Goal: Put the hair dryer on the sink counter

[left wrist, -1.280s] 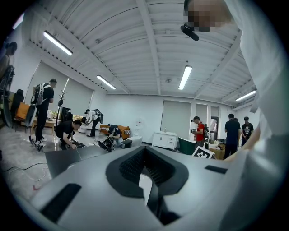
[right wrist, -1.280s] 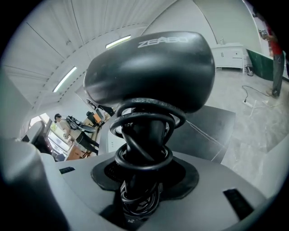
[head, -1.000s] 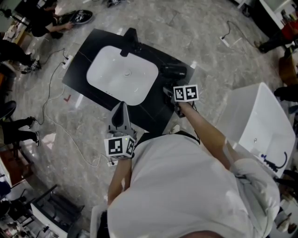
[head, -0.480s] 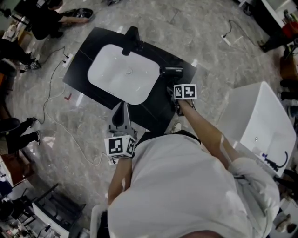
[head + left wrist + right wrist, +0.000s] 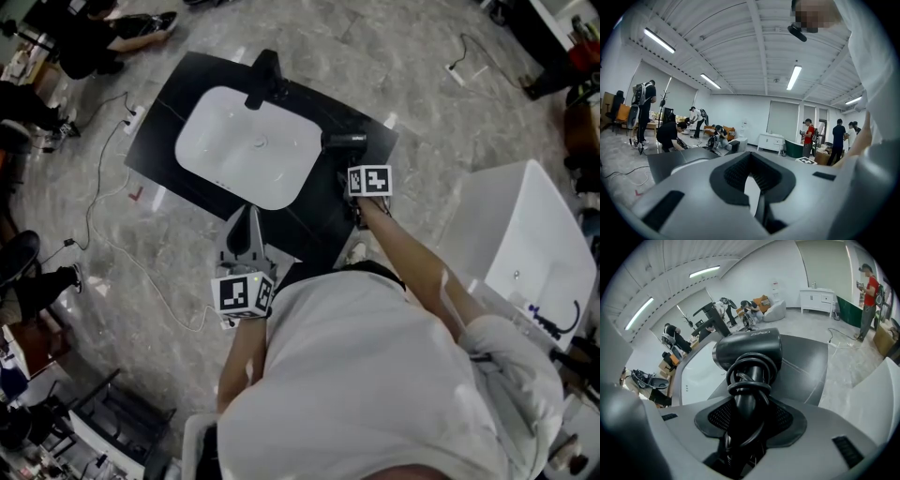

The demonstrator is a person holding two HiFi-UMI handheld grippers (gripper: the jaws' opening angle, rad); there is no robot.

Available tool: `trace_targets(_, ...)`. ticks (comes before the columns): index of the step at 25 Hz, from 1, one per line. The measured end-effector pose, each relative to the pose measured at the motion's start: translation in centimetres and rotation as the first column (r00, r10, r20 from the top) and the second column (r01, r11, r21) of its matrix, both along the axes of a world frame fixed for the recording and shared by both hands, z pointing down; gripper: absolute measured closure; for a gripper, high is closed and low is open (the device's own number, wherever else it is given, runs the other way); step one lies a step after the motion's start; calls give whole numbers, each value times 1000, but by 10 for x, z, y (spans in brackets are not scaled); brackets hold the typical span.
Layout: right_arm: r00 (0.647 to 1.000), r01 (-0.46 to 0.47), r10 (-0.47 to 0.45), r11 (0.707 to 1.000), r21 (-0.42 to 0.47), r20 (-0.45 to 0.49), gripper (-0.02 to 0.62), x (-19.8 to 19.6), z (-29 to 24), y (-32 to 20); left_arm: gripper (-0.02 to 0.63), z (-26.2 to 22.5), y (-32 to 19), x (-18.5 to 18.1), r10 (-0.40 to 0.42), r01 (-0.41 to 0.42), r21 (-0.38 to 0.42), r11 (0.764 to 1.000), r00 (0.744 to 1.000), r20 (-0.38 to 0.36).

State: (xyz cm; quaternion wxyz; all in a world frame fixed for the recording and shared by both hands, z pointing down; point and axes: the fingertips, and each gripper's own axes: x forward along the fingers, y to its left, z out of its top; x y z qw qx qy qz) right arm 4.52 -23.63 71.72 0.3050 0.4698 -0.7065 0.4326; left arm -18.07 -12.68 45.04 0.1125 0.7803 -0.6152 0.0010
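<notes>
Right claw (image 5: pixel 745 416) was easing open, yet the black handle of the hair dryer (image 5: pixel 747 350) sat between its pads, which seemed to press on it, with the cord (image 5: pixel 750 380) looped in coils around that handle. The dryer's dark barrel lay crosswise over the black surface (image 5: pixel 178 103), just right of the white basin (image 5: pixel 248 145); whether it rested on that surface could not be told. Left claw (image 5: pixel 752 180) hovered at the basin's near edge, its jaws drawn almost together with nothing between them, only a thin slit showing. A black faucet (image 5: pixel 262 75) stood at the basin's far edge, well apart from both claws.
</notes>
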Motion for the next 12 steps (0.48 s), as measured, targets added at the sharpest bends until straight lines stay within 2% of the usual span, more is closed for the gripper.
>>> trace_targets(9,999,7,-6,1000,15,-41,385,-1,0,-5,604,9,-3,1,11,-11,-23,1000,1000,-3)
trace_targets(12,1000,7,-6,999,32,-29,379,-4,-2,-5,604,9,-1,-1,8,-8,-24,1000,1000,2)
